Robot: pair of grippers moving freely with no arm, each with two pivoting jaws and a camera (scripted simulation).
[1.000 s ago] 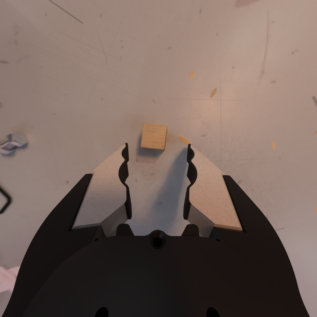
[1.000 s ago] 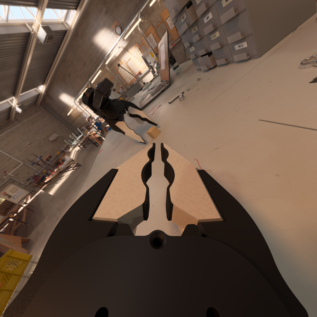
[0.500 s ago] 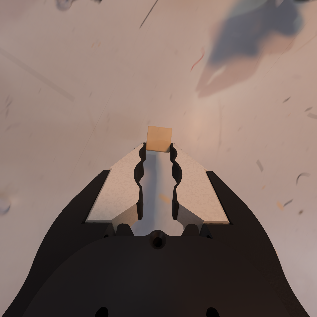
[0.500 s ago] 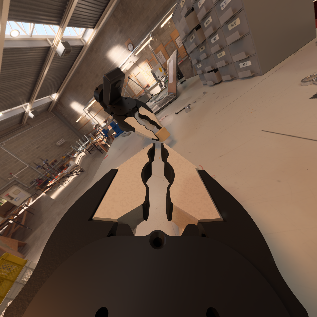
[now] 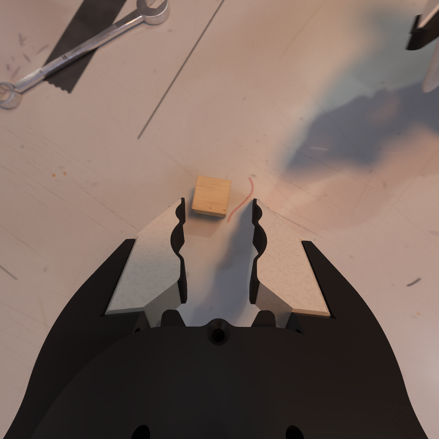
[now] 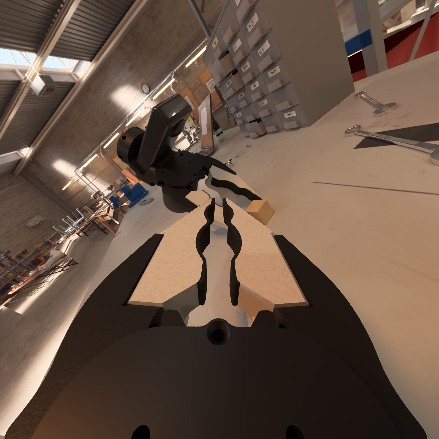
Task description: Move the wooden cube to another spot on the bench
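The small wooden cube (image 5: pixel 211 197) lies on the pale bench (image 5: pixel 285 95), just beyond my left gripper's tips and nearer its left finger. My left gripper (image 5: pixel 217 200) is open and empty, a little above the cube. In the right wrist view the cube (image 6: pixel 260 211) rests on the bench beside the left gripper's black body (image 6: pixel 175 171). My right gripper (image 6: pixel 218 199) is shut on nothing, low over the bench and pointing at the cube. A part of the right gripper's finger (image 5: pixel 422 31) shows at the top right of the left wrist view.
A steel wrench (image 5: pixel 78 51) lies across a black tape strip (image 5: pixel 95 19) at the far left. A thin red mark (image 5: pixel 247 197) curves right of the cube. Two wrenches (image 6: pixel 389 140) (image 6: pixel 373 102) and a grey drawer cabinet (image 6: pixel 273 78) stand at the back right.
One second ago the cube lay free; half a second ago the left gripper held it in the air. Now the left gripper has opened and the cube rests at a new spot, nearer the wrench.
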